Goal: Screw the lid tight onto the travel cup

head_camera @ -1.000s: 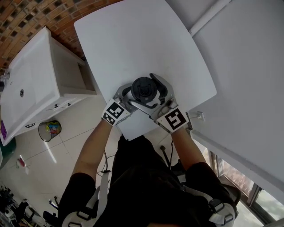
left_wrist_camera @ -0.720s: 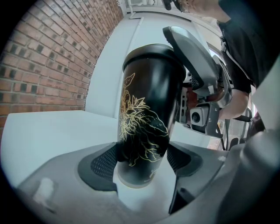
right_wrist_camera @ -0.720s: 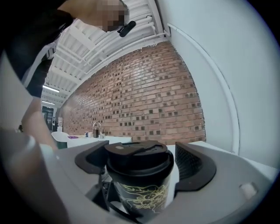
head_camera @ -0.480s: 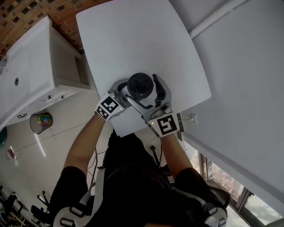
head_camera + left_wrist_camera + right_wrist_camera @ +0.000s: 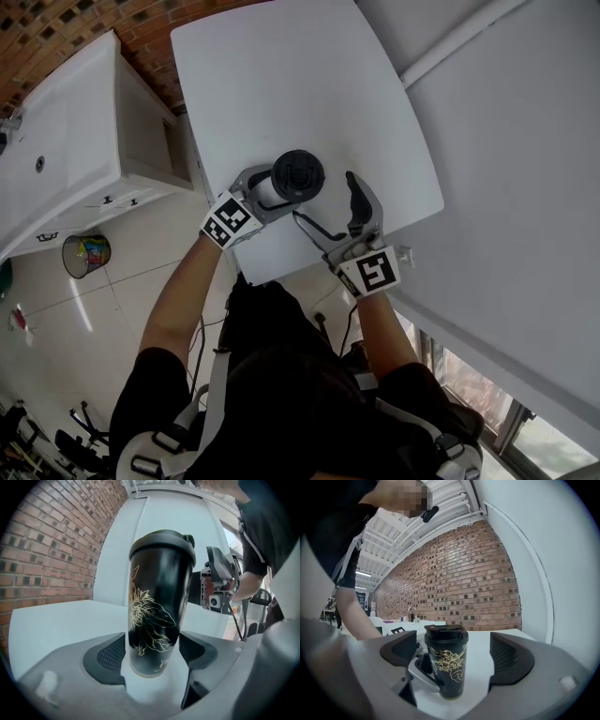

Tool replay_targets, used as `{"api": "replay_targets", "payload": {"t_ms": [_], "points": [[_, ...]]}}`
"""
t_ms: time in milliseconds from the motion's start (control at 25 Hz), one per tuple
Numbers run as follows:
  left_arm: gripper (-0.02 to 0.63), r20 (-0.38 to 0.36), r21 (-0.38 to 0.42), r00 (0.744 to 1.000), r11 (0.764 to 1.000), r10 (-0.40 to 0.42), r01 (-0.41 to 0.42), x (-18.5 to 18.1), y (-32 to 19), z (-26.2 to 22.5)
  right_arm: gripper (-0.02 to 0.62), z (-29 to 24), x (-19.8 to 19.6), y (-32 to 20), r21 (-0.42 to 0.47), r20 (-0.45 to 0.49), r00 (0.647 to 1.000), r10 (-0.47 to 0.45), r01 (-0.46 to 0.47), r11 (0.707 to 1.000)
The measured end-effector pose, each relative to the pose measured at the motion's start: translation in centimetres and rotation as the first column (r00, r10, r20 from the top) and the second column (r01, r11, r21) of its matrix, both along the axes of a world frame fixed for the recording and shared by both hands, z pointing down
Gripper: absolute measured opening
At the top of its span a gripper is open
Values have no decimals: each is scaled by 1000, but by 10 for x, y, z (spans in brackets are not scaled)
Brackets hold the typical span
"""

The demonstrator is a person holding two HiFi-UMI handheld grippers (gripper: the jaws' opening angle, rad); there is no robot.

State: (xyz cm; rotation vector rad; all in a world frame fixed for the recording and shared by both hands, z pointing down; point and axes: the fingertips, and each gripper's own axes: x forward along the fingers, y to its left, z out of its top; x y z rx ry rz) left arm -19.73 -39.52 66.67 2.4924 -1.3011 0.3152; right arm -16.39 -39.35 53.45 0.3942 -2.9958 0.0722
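White table (image 5: 281, 84) | one cup (image 5: 157, 616), one lid (image 5: 298, 173) | left tool (image 5: 152, 656) clamps cup | right tool (image 5: 330, 208) spread

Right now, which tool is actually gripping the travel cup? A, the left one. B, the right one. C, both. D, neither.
A: the left tool is clamped on the lower body of the travel cup, while the right tool stands open, off to the side and clear of it.

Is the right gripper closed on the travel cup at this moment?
No, the right gripper holds its jaws wide apart, with the travel cup standing clear beyond them.
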Motion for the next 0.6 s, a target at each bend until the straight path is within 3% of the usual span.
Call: {"api": "replay_targets", "payload": {"t_ms": [240,600], "points": [[365,-41,18,991,992,-125,126,-22,13,-10,472,-9,6,12,13,11,999,-32,32,999],[359,-115,22,956,961,-271,275,-31,91,-64,416,-22,32,50,-15,33,996,-87,88,996]]}}
